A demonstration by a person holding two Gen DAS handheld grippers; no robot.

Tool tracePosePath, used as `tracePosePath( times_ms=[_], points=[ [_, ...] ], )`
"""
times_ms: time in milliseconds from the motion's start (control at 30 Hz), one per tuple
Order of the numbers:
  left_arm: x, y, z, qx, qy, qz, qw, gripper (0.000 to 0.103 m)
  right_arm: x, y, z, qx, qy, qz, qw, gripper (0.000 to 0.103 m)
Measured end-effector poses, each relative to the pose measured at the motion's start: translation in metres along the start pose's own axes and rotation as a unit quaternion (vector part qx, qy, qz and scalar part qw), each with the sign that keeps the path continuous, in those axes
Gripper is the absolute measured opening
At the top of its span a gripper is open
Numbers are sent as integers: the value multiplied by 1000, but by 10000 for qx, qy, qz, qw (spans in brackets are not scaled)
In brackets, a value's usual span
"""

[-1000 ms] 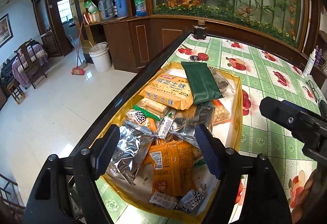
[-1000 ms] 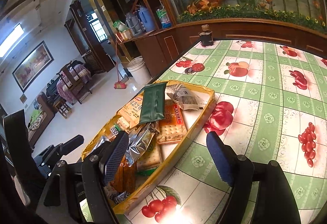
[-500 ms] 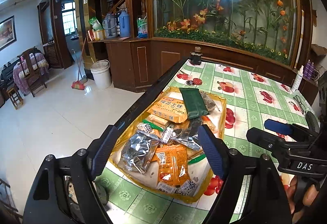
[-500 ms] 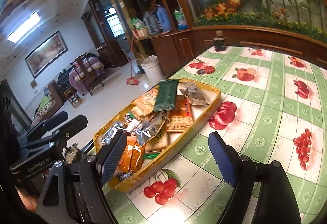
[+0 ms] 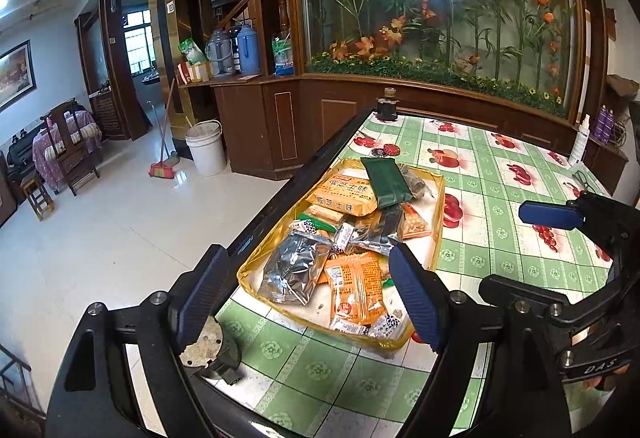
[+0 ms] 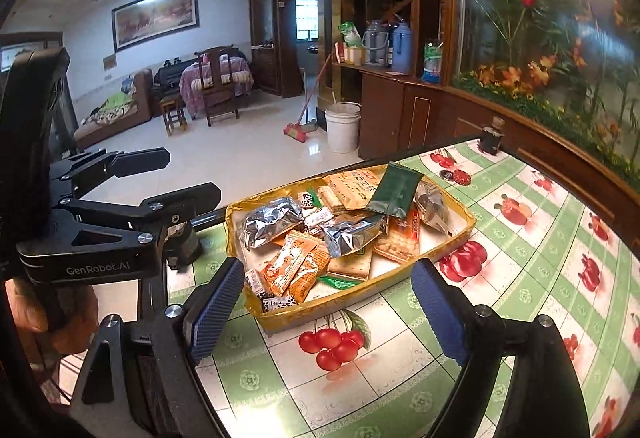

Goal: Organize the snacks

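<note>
Both tools stood wide with nothing between their pads, the left tool [image 5: 308, 298] and the right tool [image 6: 328, 312] having just opened further. Snack packets [image 6: 348, 234] lay heaped in the yellow tray [image 6: 452, 238] on the bench [image 6: 520, 258].

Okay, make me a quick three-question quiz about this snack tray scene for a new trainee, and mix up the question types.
1. True or false: the left gripper is holding a snack.
2. The dark green packet lies at which end of the yellow tray: A) near the grippers, B) the far end?
3. Fill in: the tray sits on a tablecloth printed with ____.

Key: 1 false, both the left and right gripper are open and empty; 2 B; 3 fruit.
</note>
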State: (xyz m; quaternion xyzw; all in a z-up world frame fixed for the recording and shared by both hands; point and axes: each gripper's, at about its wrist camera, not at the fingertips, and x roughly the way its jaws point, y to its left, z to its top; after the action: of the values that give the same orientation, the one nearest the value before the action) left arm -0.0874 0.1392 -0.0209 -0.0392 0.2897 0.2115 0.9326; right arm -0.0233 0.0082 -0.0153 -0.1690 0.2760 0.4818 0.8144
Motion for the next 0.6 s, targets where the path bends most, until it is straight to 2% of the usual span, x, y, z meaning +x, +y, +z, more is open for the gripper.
tracePosePath(
  times_ms=[300, 500, 600],
  points=[
    [-20, -1, -6, 143, -106, 217, 9996, 83, -10, 1, -1, -126, -22, 7, 9999, 87],
    [-31, -13, -6, 520, -259, 591, 9966, 83, -14, 2, -1, -225, -49, 31, 9997, 87],
    [-38, -14, -7, 568, -330, 542, 9964, 83, -15, 5, -1, -288, -46, 53, 9996, 87]
  ],
)
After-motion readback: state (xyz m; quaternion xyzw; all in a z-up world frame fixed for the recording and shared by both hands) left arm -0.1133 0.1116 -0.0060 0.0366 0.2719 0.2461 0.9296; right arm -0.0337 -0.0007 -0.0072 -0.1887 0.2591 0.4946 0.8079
